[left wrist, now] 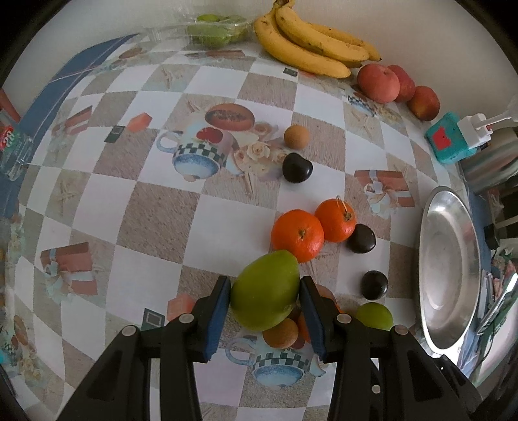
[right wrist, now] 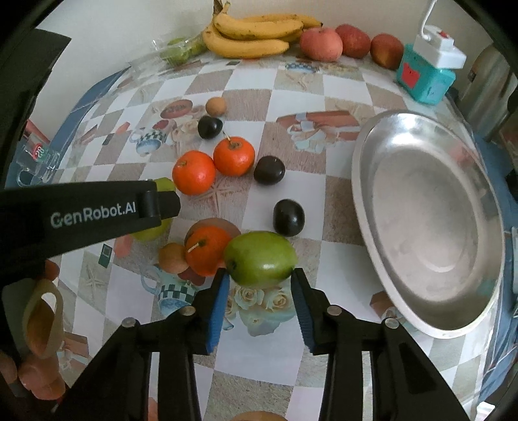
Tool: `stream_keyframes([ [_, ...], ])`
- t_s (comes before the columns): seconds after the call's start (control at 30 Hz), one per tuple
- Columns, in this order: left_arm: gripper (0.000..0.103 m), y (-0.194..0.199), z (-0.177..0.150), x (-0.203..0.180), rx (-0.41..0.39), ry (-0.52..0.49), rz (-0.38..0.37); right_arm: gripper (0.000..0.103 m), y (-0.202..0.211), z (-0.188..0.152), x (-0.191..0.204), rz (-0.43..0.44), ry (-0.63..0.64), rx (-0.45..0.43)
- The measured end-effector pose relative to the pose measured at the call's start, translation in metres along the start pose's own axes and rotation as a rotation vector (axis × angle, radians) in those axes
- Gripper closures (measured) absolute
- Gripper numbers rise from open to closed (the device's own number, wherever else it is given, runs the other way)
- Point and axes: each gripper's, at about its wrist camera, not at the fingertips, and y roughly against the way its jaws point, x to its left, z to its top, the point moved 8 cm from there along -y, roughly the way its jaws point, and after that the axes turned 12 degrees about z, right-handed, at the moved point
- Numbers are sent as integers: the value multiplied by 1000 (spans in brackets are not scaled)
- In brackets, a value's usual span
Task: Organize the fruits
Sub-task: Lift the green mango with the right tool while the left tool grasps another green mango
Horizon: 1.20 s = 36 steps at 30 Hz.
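Gripping smooth oval green fruits: left tongs one, right tongs another.

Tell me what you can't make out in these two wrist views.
Left wrist view: brown fruit, partly hidden under the held green fruit.
Left wrist view: clear box at the back, too blurred to count its contents.
Right wrist view: brownish thing, cut off by the bottom edge.

Plain pale wall behind checkered printed tablecloth
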Motion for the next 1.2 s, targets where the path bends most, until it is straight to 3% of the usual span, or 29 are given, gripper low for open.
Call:
stream_keyframes([
  [0.13,56,2,1,0,-2,-3,3,73,2,-1,3,11,12,-6],
  [0.3,56,-1,2,0,8,4,12,73,0,0,7,20,17,-5],
  [0.5,56,-4,1,1,24,12,13,73,0,2,-2,117,-95,-14],
  [0.6,56,-4,0,2,30,20,8,70,0,3,-4,138,-133,-15],
  [0.67,56,-5,0,3,35,27,3,59,2,5,-5,161,-163,-24],
  [1.0,56,-6,-1,1,43,27,-1,56,0,14,-17,212,-284,-53],
  [1.2,56,-7,0,2,46,34,2,48,-8,20,-21,195,-292,-46],
])
